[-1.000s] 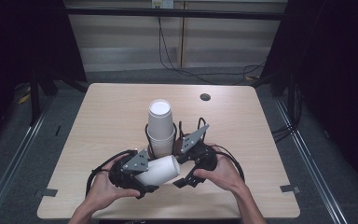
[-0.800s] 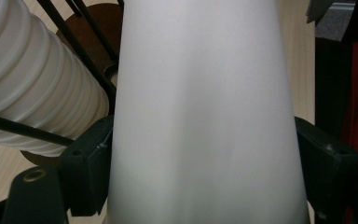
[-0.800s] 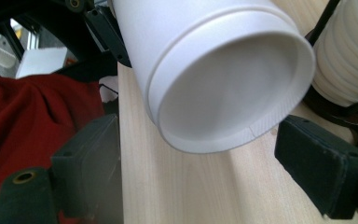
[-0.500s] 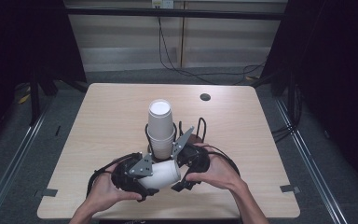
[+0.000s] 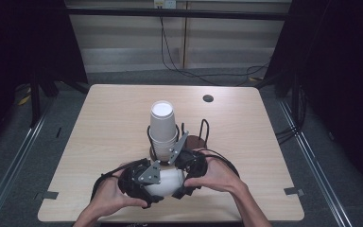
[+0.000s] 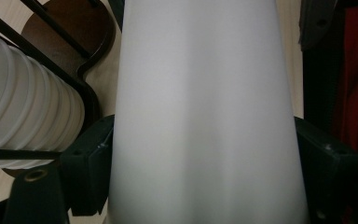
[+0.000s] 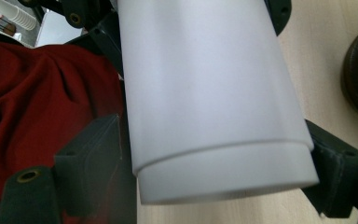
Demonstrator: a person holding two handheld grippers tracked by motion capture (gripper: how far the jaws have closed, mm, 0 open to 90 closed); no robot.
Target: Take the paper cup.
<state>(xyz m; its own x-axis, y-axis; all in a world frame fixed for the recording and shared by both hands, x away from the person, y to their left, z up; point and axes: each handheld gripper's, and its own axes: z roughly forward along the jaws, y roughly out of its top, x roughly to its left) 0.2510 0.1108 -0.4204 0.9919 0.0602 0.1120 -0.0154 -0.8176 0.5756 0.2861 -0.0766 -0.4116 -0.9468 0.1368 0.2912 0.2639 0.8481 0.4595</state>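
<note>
A white paper cup [image 5: 168,182] lies on its side just above the table's near edge, held between both grippers. My left gripper [image 5: 155,186] is shut on it, and in the left gripper view the cup [image 6: 205,107] is pressed between the two black jaws of the left gripper [image 6: 205,172]. My right gripper [image 5: 181,177] is shut on the same cup [image 7: 209,88] near a stepped band at its end, with the right gripper [image 7: 214,163] clamping both sides. The other gripper's fingers [image 7: 86,18] grip the cup's far part.
A tall stack of white cups [image 5: 162,125] stands upside down in a black wire holder [image 5: 203,130] on a round dark wooden base [image 6: 74,28], just behind the hands. A red garment [image 7: 37,112] lies below the cup. A small dark hole [image 5: 208,98] marks the far table.
Both hands have drawn closer together and slightly toward the near edge, carrying the cup along. The right gripper has shifted left. The stack has not moved.
</note>
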